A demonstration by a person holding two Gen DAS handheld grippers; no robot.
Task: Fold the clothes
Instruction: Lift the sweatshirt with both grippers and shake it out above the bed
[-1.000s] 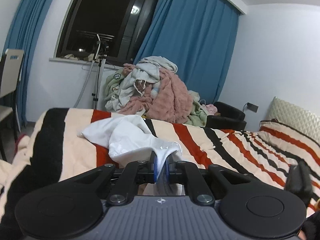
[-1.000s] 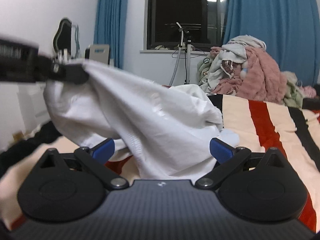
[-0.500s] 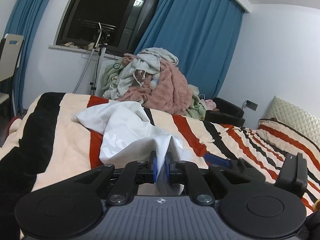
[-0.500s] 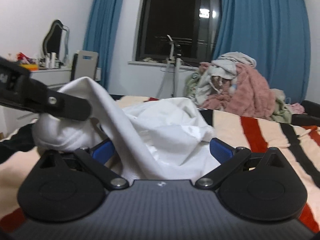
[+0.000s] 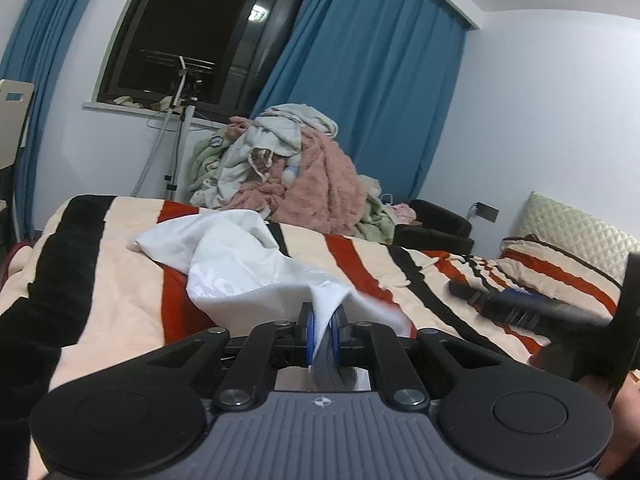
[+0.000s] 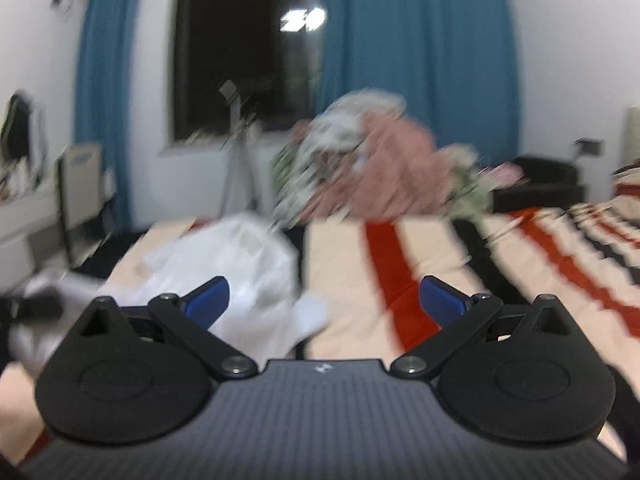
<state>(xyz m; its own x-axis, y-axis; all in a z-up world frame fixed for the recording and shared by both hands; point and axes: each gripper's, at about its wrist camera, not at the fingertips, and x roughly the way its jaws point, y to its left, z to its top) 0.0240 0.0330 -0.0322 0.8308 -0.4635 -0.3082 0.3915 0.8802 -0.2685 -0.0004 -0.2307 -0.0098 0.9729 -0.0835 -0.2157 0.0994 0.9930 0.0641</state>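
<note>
the left gripper (image 5: 323, 330) is pinched nearly shut on an edge of the white garment (image 5: 240, 256), cloth showing between its blue pads (image 5: 305, 332). from that pinch the garment trails away in a crumpled ridge toward the far-left corner of the bed (image 5: 120, 300), most of it lying on the striped cover, bunched rather than flat. beyond the bed's far edge sits a pile of laundry (image 5: 304, 176), not yet dealt with.

to the right, the right gripper (image 6: 324, 300) has its jaws spread wide with nothing between them; its view is smeared, so it looks to be in motion. the garment (image 6: 240, 268) lies ahead and left of it, partly behind its left finger (image 6: 208, 300).

the step in hand seems to be getting a second hold so the cloth can be spread. to do it well, the left pinch should hold firm while the right gripper goes for a matching edge or corner, not a fold in the middle. then both should draw apart until the fabric is taut, and lay it flat near the bed's front edge before any fold.
</note>
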